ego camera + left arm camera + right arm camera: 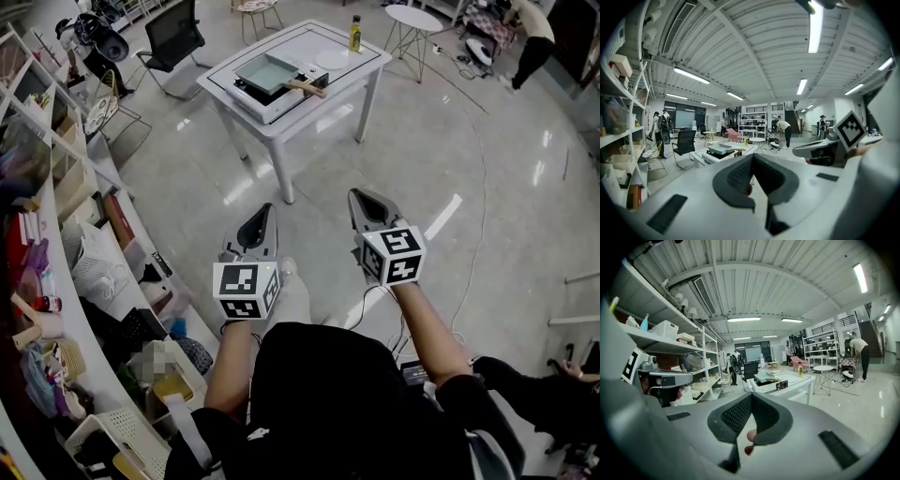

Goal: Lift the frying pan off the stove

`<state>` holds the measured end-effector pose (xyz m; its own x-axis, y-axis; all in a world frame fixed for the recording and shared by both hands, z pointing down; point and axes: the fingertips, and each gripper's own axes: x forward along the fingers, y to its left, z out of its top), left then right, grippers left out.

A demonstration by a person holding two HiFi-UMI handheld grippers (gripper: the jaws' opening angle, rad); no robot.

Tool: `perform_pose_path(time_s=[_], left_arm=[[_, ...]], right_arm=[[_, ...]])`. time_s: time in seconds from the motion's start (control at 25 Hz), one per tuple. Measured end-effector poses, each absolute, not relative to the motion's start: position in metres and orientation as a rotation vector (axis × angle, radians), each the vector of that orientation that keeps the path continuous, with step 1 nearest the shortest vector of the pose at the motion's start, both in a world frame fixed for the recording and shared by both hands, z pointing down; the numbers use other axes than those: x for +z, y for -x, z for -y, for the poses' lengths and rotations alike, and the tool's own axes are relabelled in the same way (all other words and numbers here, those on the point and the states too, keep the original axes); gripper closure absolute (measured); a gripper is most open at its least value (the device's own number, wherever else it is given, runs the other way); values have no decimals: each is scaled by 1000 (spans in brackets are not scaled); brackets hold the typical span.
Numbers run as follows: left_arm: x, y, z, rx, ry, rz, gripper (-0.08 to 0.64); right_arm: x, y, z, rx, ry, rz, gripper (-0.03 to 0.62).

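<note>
Glossy grey floor [487,159] fills most of the head view, with crowded white shelving [66,202] running down its left edge. A white table [361,62] stands well ahead of the person, far from both grippers.

Both bare forearms reach forward from the body, roughly parallel and held over the open floor. The left gripper [265,209] and right gripper [362,196] sit side by side, marker cubes towards the person and noses aimed at the table, tilting slightly in towards each other. Neither touches anything.

In the left gripper view the left gripper [752,157] has its jaws pressed together to a point with nothing between them. The right gripper view shows the same for the right gripper [751,395], closed tight and empty.

A black stove [249,91] rests on the table's near left part. The frying pan [266,69], square and pale green, sits on top of it, its wooden handle [307,89] sticking out to the right. A yellow bottle [355,34] stands upright at the table's far side.
</note>
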<state>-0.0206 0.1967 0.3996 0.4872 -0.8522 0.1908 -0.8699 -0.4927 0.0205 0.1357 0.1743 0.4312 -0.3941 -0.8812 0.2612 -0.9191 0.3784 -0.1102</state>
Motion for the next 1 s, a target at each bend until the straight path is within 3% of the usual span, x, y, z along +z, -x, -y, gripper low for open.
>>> perform_pose_path(time_s=[1.0], left_arm=[[398, 43, 7, 267, -2635, 1459, 548]], right_arm=[[427, -109, 20, 352, -1667, 2429, 592]])
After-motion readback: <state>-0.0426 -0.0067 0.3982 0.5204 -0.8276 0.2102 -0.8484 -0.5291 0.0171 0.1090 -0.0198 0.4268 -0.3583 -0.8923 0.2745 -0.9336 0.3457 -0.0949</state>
